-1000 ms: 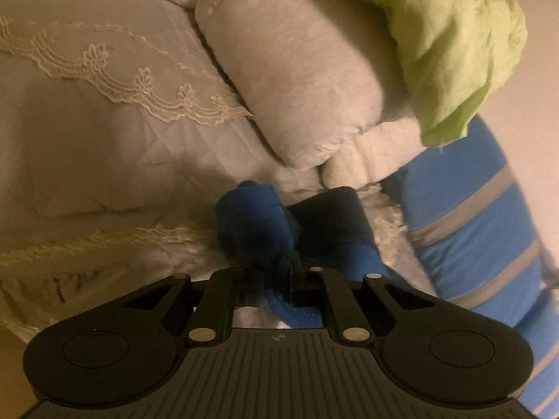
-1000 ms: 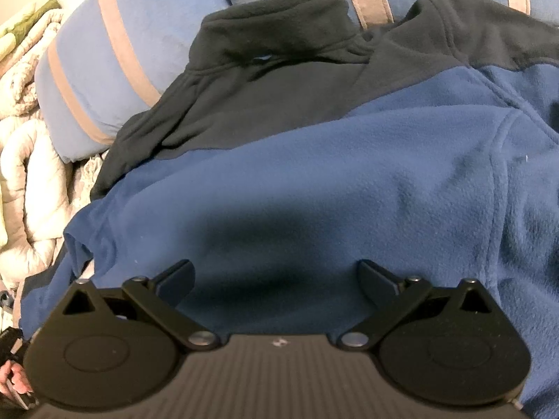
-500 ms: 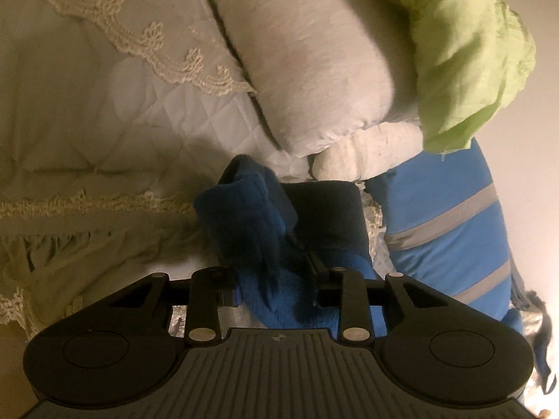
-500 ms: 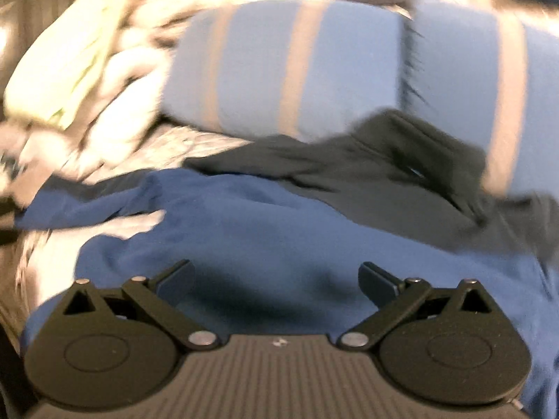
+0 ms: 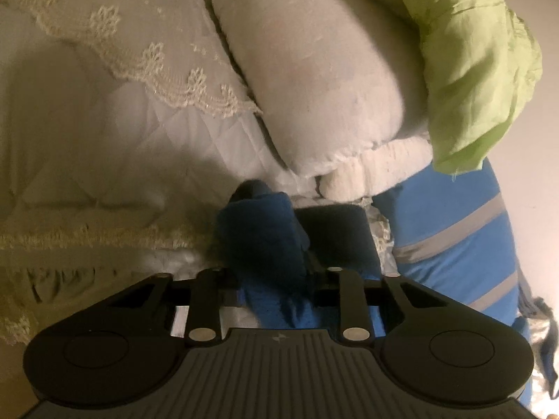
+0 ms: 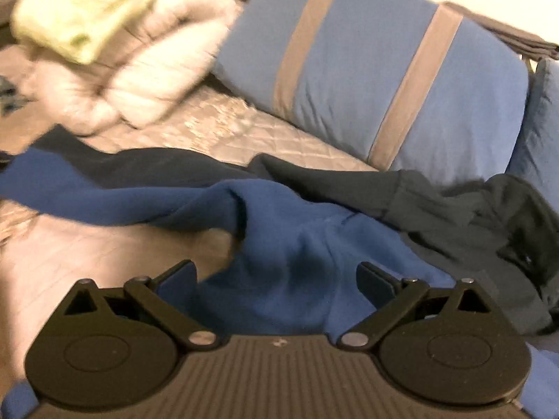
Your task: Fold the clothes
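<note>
A blue and black fleece jacket [image 6: 286,230] lies spread on the quilted bed, its sleeve stretched out to the left. My right gripper [image 6: 277,276] is open just above the blue body of the jacket, jaws wide apart, holding nothing. In the left wrist view, my left gripper [image 5: 270,274] is shut on the end of the jacket sleeve [image 5: 258,230], a bunched blue fold with a black cuff [image 5: 335,234] beside it. The fingertips are hidden in the fabric.
A blue pillow with grey stripes [image 6: 377,70] lies behind the jacket and shows in the left wrist view [image 5: 450,234]. A white fluffy blanket [image 5: 314,70] and a green cloth [image 5: 478,52] are piled nearby. The lace-trimmed quilt [image 5: 104,104] covers the bed.
My right gripper has pulled back and swung left, so the jacket and pillow show from farther away. My left gripper's jaws now stand wider on the thicker bunched sleeve.
</note>
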A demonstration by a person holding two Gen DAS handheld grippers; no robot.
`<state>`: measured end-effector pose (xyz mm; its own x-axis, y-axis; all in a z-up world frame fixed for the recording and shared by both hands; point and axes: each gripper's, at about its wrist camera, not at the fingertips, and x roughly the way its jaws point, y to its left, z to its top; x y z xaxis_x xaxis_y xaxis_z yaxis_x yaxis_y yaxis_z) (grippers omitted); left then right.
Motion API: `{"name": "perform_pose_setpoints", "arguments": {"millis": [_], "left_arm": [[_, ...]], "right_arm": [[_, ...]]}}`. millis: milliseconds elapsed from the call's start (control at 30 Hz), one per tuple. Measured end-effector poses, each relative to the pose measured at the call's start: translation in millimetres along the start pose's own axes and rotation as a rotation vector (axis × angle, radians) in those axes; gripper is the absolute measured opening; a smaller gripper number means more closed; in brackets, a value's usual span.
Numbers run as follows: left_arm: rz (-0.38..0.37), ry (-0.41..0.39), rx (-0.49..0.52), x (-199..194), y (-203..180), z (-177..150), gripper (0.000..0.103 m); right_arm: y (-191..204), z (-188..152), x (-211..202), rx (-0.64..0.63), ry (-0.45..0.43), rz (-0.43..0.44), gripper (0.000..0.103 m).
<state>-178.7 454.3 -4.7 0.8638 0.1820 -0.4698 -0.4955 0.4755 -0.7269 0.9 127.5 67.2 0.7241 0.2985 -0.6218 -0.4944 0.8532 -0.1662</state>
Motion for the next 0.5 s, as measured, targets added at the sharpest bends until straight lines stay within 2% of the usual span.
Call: {"name": "perform_pose_setpoints", "arguments": {"millis": [100,133,167,200,233,367,500], "left_arm": [[0.02,-0.009,0.025,-1,-10,13,0.016],[0.029,-0.013,0.039,-1,-14,18,0.014],[0.038,-0.017,0.06,-1,-20,23,0.013],[0.045,-0.022,0.086,-1,-26,29,0.012],[0.052,-0.027,0.112,-1,-32,34,0.011],[0.066,-0.052,0.182,-4,-56,64,0.01],[-0.029,-0.118,0.185,-28,-60,85,0.01]], "right_arm": [[18,12,36,-0.017,0.047,-0.079,0.084],[21,13,44,-0.038,0.074,-0.087,0.064],[25,14,52,-0.058,0.102,-0.093,0.039],[27,16,54,-0.082,0.115,-0.089,0.035],[28,17,54,-0.106,0.126,-0.083,0.021],[18,29,37,-0.2,0.076,-0.169,0.016],[-8,42,13,-0.25,0.064,-0.125,0.015]]}}
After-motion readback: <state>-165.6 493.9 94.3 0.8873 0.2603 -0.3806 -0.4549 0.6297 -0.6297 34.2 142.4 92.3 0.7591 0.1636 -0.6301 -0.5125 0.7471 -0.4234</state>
